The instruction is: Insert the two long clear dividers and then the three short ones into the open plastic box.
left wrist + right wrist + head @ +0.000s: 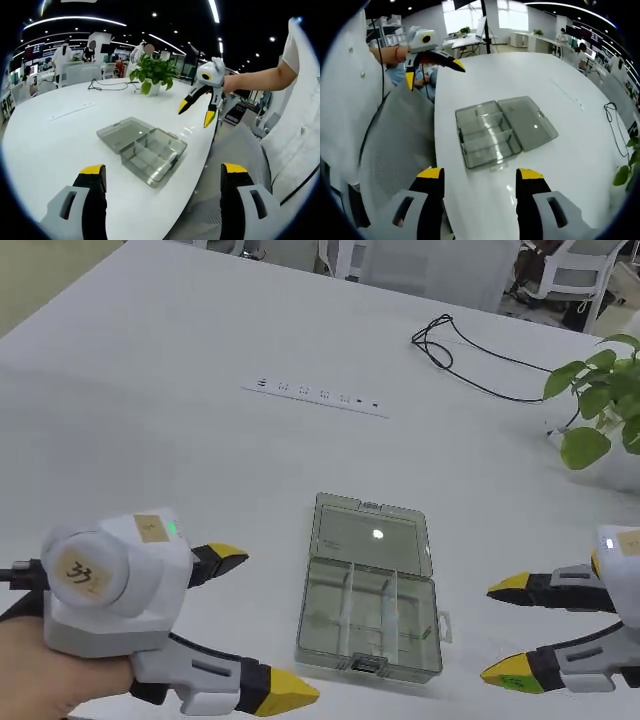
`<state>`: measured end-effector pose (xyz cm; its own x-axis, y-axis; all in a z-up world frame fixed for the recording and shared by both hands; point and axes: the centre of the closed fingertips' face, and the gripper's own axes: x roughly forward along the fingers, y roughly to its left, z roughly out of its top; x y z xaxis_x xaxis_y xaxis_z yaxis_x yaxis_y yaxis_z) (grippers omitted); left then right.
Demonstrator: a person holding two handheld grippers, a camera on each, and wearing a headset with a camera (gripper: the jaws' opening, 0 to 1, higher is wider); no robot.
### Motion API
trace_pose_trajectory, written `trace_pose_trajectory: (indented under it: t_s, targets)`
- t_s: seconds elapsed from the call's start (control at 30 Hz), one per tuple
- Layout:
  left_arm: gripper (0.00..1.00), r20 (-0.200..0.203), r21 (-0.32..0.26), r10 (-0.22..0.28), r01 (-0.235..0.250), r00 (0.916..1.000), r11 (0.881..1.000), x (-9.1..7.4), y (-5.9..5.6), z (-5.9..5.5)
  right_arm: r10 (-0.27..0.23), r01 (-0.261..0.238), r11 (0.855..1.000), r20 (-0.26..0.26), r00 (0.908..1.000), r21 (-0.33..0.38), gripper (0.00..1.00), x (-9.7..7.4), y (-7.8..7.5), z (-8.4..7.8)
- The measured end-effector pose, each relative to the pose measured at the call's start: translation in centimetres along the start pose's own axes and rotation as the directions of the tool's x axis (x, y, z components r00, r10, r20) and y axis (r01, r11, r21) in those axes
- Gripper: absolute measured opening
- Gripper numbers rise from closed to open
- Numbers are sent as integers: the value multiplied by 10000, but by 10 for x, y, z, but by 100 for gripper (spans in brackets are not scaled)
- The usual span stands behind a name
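Near the front edge of the white table (150, 440), finds a smoky clear plastic box (370, 625) lying open, its hinged lid (372, 533) flat on the far side. Inside the tray, shows two long clear dividers (348, 605) standing upright and running near to far, splitting it into three lanes; cannot tell whether any short ones are in. Left of the box and apart from it, has the white left gripper (268, 627), yellow-tipped black fingers spread wide around nothing. Right of the box, also apart, has the right gripper (495, 630), fingers parted and empty. From the head view, adds a flat white power strip (315, 398) far across the table, a looped black cable (450, 345) beyond it and a green leafy plant (600, 400) at far right. From the left gripper view, adds a bare forearm (255, 80) holding the right gripper in the air. From the right gripper view, adds the left gripper aloft off the near edge, beside white clothing (350, 90).
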<state>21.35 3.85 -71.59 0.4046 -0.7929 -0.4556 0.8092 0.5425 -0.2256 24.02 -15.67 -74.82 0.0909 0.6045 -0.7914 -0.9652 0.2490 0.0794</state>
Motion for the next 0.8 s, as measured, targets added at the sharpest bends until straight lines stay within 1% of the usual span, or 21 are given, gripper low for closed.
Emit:
trace_pose_trajectory:
  t_s: [0.1, 0.2, 0.27, 0.33, 0.43, 0.47, 0.53, 0.63, 0.77, 0.8]
  targets:
    - [97, -11, -8, -50, 50, 10000, 10000, 0, 1, 0, 21, -34, 9997, -522, 9986, -245, 57, 2, -5, -14]
    - [98, -21, -55, -113, 113, 9999, 9999, 1, 1, -1, 77, -107, 9993, -836, 9965, -358, 55, 5, -8, -23]
    - [99, -37, -51, -142, 142, 9999, 9999, 1, 2, -1, 107, -167, 9985, -1139, 9934, -520, 53, 8, -11, -32]
    - [99, -67, -52, -170, 170, 9998, 9998, 2, 3, -1, 125, -249, 9964, -1507, 9885, -811, 51, 11, -14, -40]
    - [99, -132, -80, -187, 186, 9997, 9998, 2, 5, -3, 80, -347, 9917, -2100, 9777, -1237, 51, 17, -19, -53]
    - [99, -136, -82, -189, 188, 9997, 9998, 3, 5, -3, 73, -360, 9909, -2154, 9765, -1294, 50, 18, -19, -54]
    - [99, -169, -113, -199, 197, 9997, 9997, 3, 6, -4, 43, -431, 9876, -2479, 9688, -1512, 49, 24, -23, -63]
    - [99, -202, -150, -216, 213, 9996, 9997, 4, 7, -4, -3, -494, 9830, -2705, 9627, -1768, 47, 30, -27, -68]
    - [99, -201, -200, -234, 230, 9995, 9995, 4, 8, -5, 39, -609, 9814, -2987, 9544, -1819, 46, 37, -33, -78]
    - [99, -209, -211, -234, 229, 9995, 9995, 4, 9, -5, 42, -620, 9813, -3014, 9535, -1824, 45, 38, -33, -79]
